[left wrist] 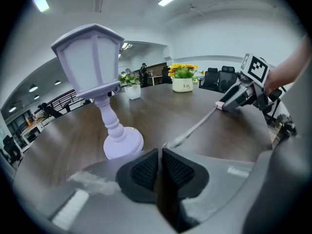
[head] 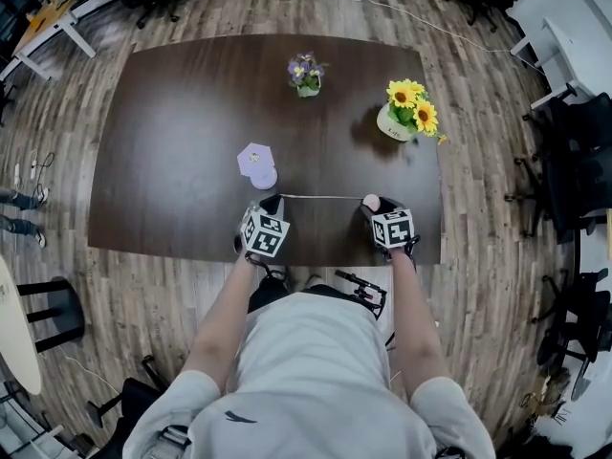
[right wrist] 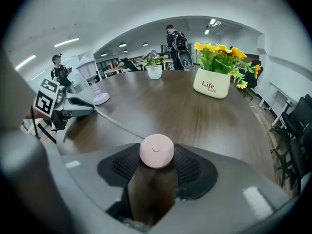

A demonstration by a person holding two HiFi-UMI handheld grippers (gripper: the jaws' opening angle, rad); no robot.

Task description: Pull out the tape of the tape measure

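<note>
A round pink tape measure (right wrist: 156, 150) sits between the pads of my right gripper (right wrist: 156, 165), which is shut on it near the table's front edge (head: 370, 202). Its thin tape (head: 320, 197) runs straight to the left, low over the dark table (head: 172, 142), to my left gripper (head: 274, 199). In the left gripper view the tape (left wrist: 195, 127) ends at the tips of the left gripper (left wrist: 161, 162), whose pads stand almost together with only a narrow slit. The right gripper (left wrist: 234, 97) shows at the tape's far end.
A lilac lantern-shaped ornament (head: 256, 163) stands just beyond the left gripper, close to it (left wrist: 92, 62). A pot of sunflowers (head: 406, 113) is at the back right and a small pot of purple flowers (head: 305, 73) at the back middle. Office chairs ring the table.
</note>
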